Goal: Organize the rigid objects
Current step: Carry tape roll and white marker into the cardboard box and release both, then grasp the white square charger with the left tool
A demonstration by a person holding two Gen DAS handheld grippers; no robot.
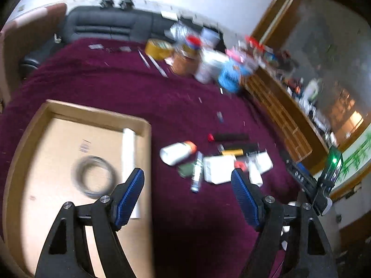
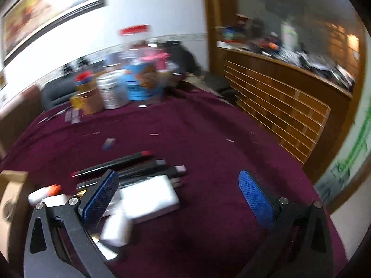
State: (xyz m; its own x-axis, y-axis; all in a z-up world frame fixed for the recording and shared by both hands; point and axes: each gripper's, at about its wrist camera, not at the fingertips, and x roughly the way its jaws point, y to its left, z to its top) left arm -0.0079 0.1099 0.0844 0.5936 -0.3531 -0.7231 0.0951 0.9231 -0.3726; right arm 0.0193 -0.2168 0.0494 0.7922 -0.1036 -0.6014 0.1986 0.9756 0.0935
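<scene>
Left of the pile, the cardboard box is already holding a wire coil and a white tube. The left hand-held gripper is hanging open and empty over the box's right wall. Right of the box, the white bottle, white packets and black markers are still lying unsorted on the maroon tabletop, so most work is likely remaining. The right hand-held gripper is gaping empty over the pile; only its view is showing the framed picture.

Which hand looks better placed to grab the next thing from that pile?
Probably right: its open tongs hang just over the white box, while the left tongs straddle the cardboard box's rim.
</scene>
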